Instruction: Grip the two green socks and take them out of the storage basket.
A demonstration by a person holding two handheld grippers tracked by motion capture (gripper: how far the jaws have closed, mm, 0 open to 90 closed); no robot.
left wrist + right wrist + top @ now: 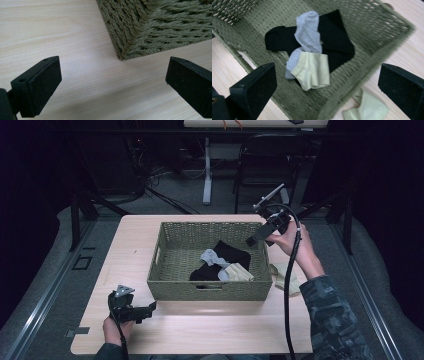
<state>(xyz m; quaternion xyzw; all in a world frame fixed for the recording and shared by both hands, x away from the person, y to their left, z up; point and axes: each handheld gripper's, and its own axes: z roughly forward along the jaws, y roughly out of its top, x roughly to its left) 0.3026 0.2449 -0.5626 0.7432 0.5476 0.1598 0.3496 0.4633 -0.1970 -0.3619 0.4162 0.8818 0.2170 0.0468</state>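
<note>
A green woven basket stands mid-table. Inside it lie a black sock, a grey sock across it, and a pale yellow sock at the near right. A second pale yellow sock lies on the table outside the basket's right wall. My right gripper hangs above the basket's right rim, open, nothing between its jaws; its view looks down on the socks and the outside sock. My left gripper rests low at the table's front left, open and empty, facing the basket's corner.
The wooden table has bare surface left of the basket and along the front edge. Behind the table stand a dark chair and a white desk leg on a grey floor with cables.
</note>
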